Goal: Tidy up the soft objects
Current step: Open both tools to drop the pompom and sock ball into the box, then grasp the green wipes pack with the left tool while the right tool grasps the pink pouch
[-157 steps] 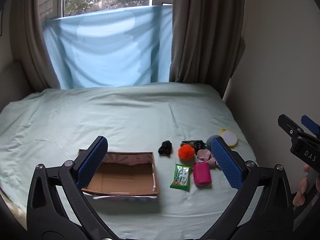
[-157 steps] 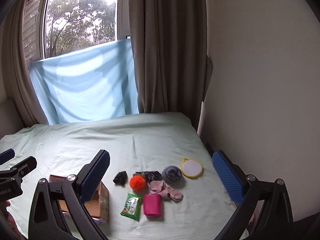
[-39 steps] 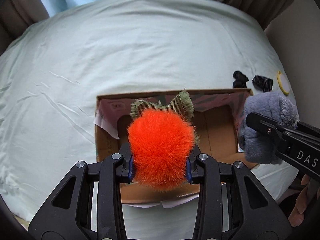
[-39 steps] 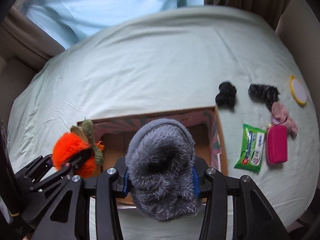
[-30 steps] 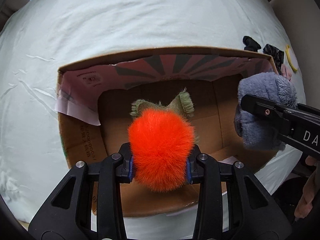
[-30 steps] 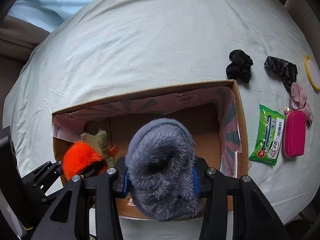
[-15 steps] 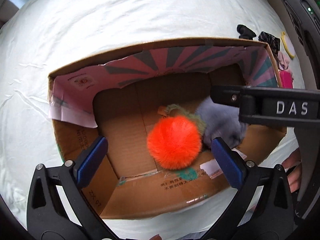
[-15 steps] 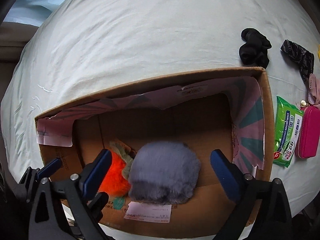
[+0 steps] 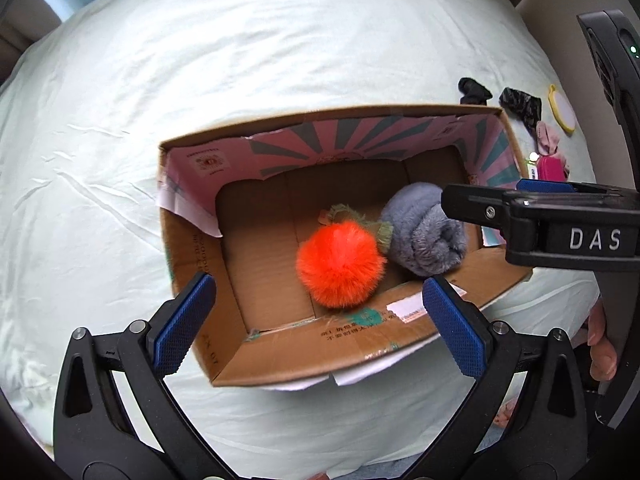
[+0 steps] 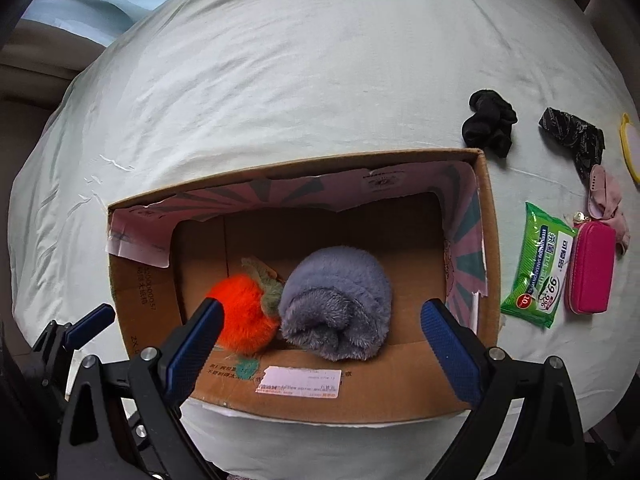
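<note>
An open cardboard box (image 9: 192,256) (image 10: 136,292) lies on the pale green bed. Inside it an orange fluffy ball with a green leaf (image 9: 340,264) (image 10: 244,316) rests against a rolled grey fuzzy item (image 9: 424,232) (image 10: 336,304). My left gripper (image 9: 318,324) is open and empty above the box's near side. My right gripper (image 10: 318,336) is open and empty over the near wall of the box; it also shows in the left wrist view (image 9: 540,224) at the right.
Right of the box on the sheet lie a black sock bundle (image 10: 490,122), a dark patterned cloth (image 10: 572,132), a pink sock (image 10: 606,196), a green wipes pack (image 10: 538,268), a magenta pouch (image 10: 592,268) and a yellow-rimmed round mirror (image 9: 562,108).
Both grippers have pulled back a little from the box, still open. The orange ball and the grey item stay where they were dropped inside it.
</note>
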Motion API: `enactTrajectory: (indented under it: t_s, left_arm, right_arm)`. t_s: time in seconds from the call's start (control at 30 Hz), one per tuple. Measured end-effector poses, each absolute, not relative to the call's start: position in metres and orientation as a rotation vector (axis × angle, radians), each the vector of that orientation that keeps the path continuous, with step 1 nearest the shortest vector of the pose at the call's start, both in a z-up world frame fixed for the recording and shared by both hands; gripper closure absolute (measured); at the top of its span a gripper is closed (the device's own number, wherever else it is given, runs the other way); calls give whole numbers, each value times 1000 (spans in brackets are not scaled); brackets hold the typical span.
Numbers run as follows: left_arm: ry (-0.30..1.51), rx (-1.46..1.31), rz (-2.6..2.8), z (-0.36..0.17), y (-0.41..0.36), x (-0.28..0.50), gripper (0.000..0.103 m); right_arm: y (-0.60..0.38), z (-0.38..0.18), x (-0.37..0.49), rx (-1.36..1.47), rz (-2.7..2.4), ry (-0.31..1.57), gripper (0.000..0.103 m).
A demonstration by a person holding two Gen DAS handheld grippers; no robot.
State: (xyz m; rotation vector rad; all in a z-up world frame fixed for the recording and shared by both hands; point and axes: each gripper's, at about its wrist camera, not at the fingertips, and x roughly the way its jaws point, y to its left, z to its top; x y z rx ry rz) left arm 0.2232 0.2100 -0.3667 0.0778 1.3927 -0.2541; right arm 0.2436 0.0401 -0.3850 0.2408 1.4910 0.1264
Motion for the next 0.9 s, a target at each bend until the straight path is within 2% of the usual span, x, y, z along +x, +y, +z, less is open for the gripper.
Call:
enactTrajectory:
  t_s: [0.43,0.9]
  left_arm:
    - [1226,52,-183,-266,227,177,0]
    - [926,-9,-111,-141,228,100,0]
  right_arm:
    - [29,-262,194,154,150,1290,5]
    - [3,-120,91,75,98,815,5]
